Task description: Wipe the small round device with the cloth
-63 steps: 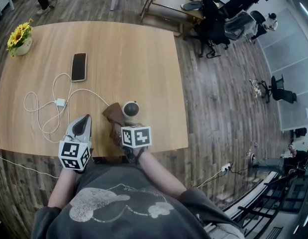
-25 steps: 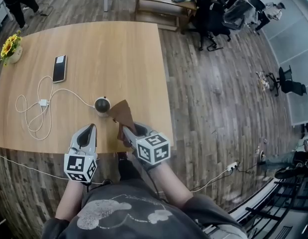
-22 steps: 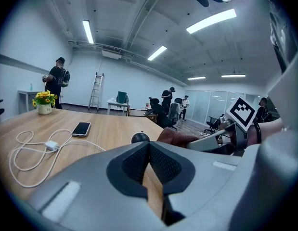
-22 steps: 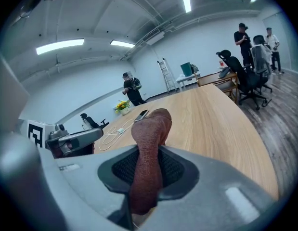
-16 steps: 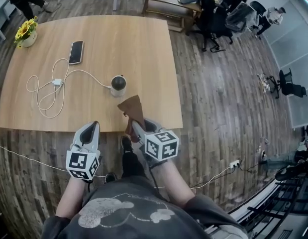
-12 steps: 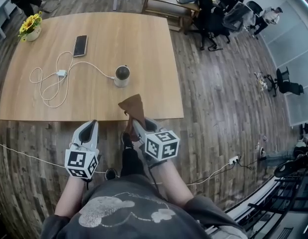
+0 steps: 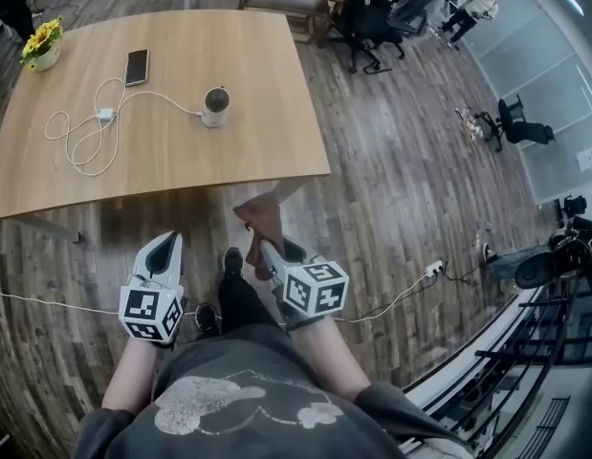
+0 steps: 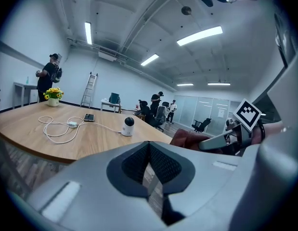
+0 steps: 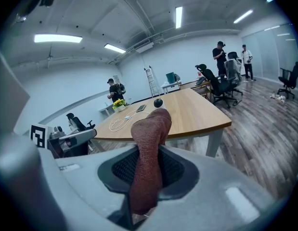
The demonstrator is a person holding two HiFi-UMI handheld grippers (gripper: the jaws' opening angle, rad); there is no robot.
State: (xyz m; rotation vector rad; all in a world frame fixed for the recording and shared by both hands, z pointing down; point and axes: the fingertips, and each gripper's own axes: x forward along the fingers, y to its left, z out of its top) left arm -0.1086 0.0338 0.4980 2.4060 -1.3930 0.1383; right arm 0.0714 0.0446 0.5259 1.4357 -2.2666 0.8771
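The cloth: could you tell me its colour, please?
Reddish-brown cloth, best seen in the right gripper view.

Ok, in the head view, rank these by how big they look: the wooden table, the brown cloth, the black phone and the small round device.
1. Light wooden table.
2. Reddish-brown cloth, though nearer the camera, which flatters it.
3. Black phone and small round white device: too alike to rank.

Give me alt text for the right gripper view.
The right gripper is shut on a brown cloth that stands up between its jaws. Beyond, the round device sits on a wooden table, away from the cloth.
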